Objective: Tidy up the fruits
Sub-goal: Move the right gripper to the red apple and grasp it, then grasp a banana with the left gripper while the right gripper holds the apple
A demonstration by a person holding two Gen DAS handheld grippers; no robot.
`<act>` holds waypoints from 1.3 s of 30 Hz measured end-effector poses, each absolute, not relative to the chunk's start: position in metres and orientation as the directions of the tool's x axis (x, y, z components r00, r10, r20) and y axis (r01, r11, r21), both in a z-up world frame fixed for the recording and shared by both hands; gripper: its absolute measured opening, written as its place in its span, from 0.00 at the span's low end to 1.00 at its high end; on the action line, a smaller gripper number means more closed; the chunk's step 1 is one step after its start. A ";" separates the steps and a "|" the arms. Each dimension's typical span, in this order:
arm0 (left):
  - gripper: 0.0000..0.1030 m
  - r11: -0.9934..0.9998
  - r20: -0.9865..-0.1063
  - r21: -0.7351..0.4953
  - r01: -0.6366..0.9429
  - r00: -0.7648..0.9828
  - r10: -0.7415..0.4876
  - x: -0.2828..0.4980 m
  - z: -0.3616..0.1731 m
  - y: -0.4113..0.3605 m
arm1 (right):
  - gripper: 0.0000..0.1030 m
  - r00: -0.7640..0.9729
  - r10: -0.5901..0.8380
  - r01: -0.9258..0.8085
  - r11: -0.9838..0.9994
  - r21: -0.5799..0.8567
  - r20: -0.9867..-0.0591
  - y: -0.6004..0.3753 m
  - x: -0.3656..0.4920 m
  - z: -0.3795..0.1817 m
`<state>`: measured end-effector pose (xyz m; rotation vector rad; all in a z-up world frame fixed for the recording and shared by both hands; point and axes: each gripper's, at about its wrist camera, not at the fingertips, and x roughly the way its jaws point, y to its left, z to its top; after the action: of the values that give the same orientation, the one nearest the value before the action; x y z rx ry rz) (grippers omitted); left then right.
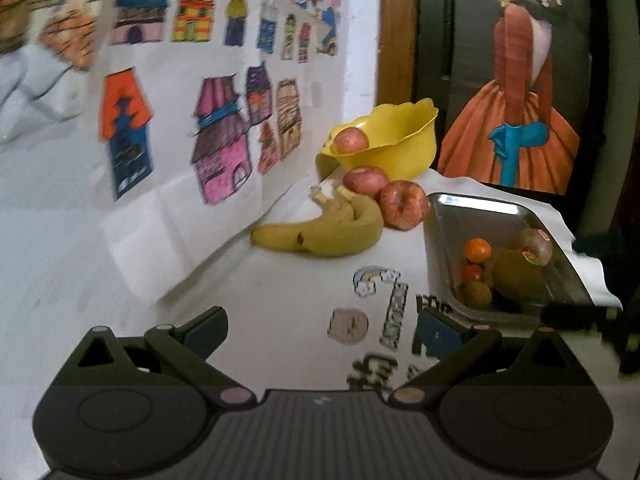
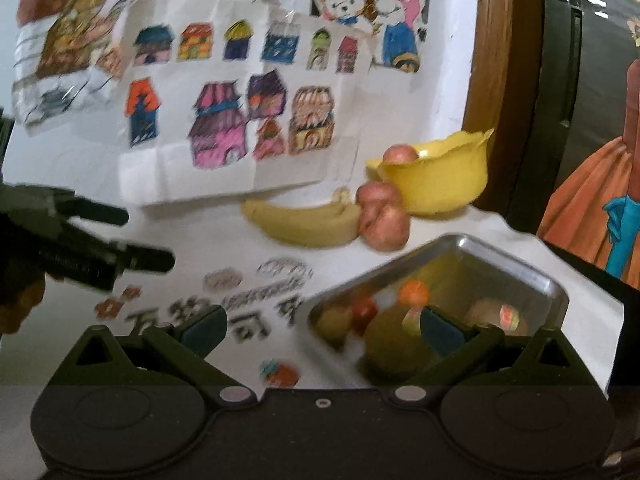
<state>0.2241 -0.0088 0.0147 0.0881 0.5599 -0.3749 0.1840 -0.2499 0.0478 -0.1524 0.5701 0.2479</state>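
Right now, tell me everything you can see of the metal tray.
The tray is a shallow rectangular pan of shiny, steel-looking metal with rounded corners, sloped walls and a rolled rim. It sits flat on the white cloth, right of the bananas and in front of the yellow bowl. Inside lie an orange, a small red fruit, a greenish one and two brown stickered kiwis. Neither gripper touches it.
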 end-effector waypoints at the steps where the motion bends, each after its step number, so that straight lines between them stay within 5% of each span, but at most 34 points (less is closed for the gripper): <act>1: 1.00 0.925 -0.528 -0.012 0.379 0.784 -0.327 0.230 0.014 -0.011 | 0.99 0.813 0.198 -0.282 0.957 -0.072 -0.547 -0.254 0.195 0.050; 7: 1.00 0.903 -0.506 0.006 0.431 0.780 -0.369 0.267 0.010 -0.028 | 0.99 0.780 0.211 -0.302 0.952 -0.058 -0.589 -0.269 0.274 0.050; 17: 1.00 0.860 -0.530 0.066 0.505 0.748 -0.399 0.317 -0.013 -0.056 | 0.97 0.690 0.236 -0.172 0.972 0.161 -0.685 -0.291 0.391 0.015; 39: 0.96 0.832 -0.571 0.031 0.554 0.693 -0.441 0.360 -0.028 -0.061 | 0.64 0.582 0.323 -0.173 0.946 0.275 -0.746 -0.296 0.442 -0.002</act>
<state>0.3596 -0.0614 -0.0281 0.2072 0.5810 -0.5600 0.4418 -0.2957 -0.0018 0.1792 0.9049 0.2917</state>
